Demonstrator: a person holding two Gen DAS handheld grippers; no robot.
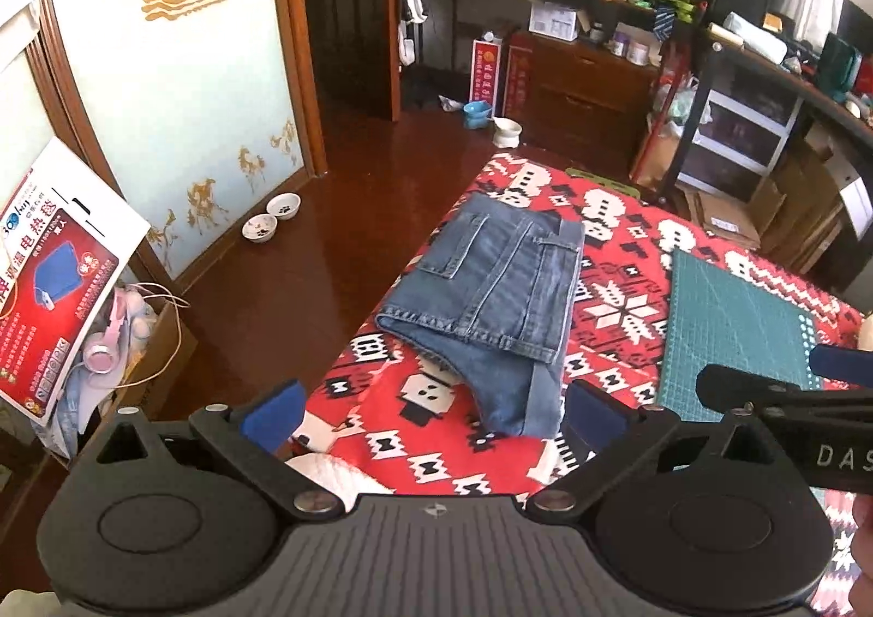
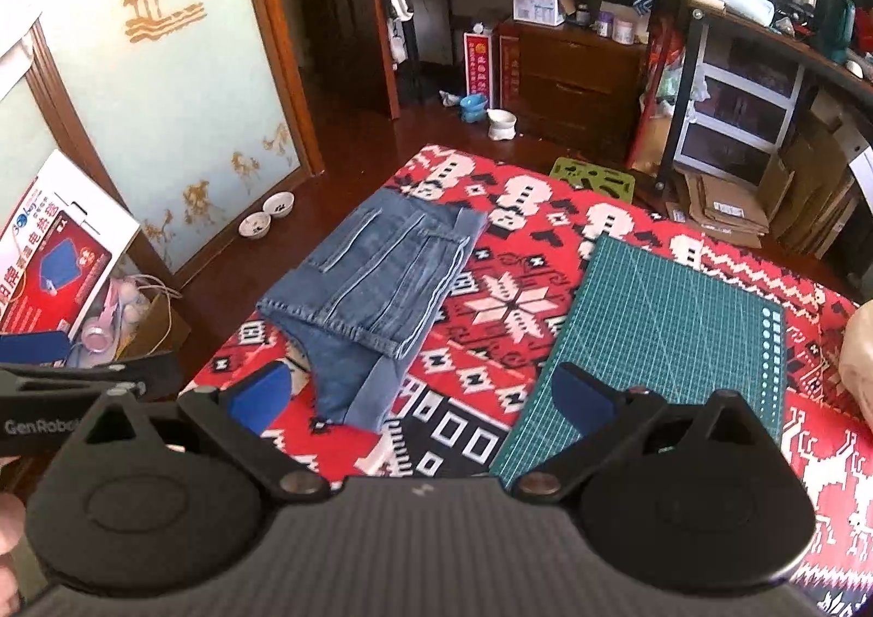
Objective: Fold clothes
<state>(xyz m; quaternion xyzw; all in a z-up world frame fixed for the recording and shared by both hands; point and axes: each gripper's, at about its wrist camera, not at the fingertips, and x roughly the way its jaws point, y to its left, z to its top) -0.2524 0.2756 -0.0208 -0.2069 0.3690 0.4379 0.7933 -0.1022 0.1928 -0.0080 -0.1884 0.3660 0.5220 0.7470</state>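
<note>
Red patterned blanket carries folded jeans toward its left edge. Left gripper and right gripper hang released, empty; next, pinch near corners evenly.

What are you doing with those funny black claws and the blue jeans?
A person is folding clothes with a gripper in each hand. The jeans lie folded into a small stack on the red patterned blanket, beside a green cutting mat. The left gripper and the right gripper are both open and hold nothing; they hover near the jeans without touching them.
</note>
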